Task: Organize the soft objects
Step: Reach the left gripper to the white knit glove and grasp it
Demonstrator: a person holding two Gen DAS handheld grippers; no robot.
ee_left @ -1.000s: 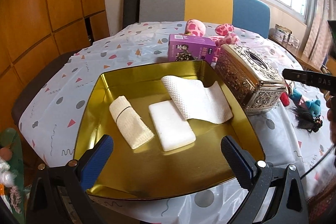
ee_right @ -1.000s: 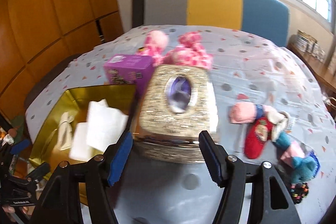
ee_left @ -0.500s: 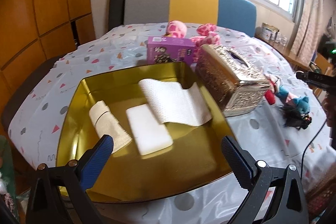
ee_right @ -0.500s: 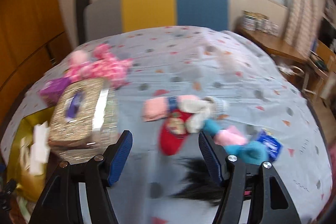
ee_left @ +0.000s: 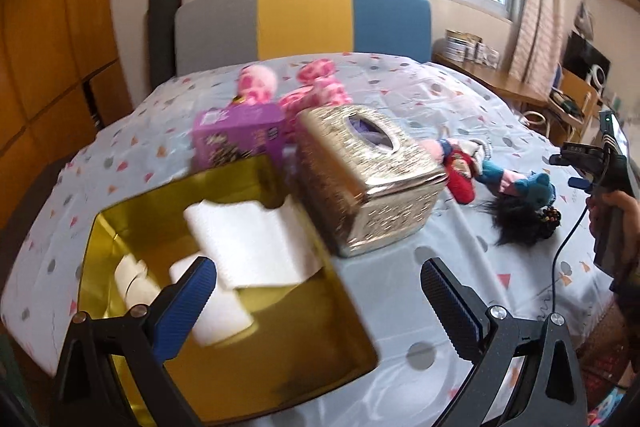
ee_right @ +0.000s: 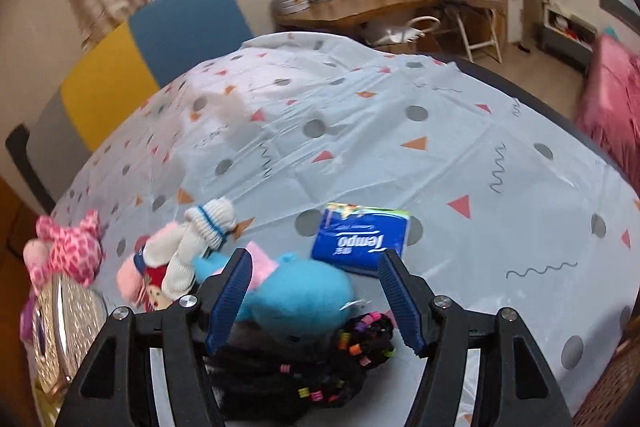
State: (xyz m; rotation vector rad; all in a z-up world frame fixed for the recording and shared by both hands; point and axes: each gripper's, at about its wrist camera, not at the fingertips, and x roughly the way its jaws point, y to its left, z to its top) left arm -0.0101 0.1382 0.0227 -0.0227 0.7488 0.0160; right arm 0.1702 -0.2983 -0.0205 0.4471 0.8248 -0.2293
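Cloths [ee_left: 256, 243] lie in the gold tray [ee_left: 336, 383], its right edge touching the tissue box [ee_left: 372, 179]; the left claw [ee_left: 316, 299] gapes empty above. Right view: open right claw [ee_right: 312, 291] over the blue plush toy [ee_right: 304, 299]; bare worktop [ee_right: 460, 163] beyond.

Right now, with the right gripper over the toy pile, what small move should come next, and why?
Probably lower the right gripper onto the blue plush toy. Its jaws stand open with the toy framed between them but not pressed, and the gold tray already holds folded cloths, so there seems room for it.
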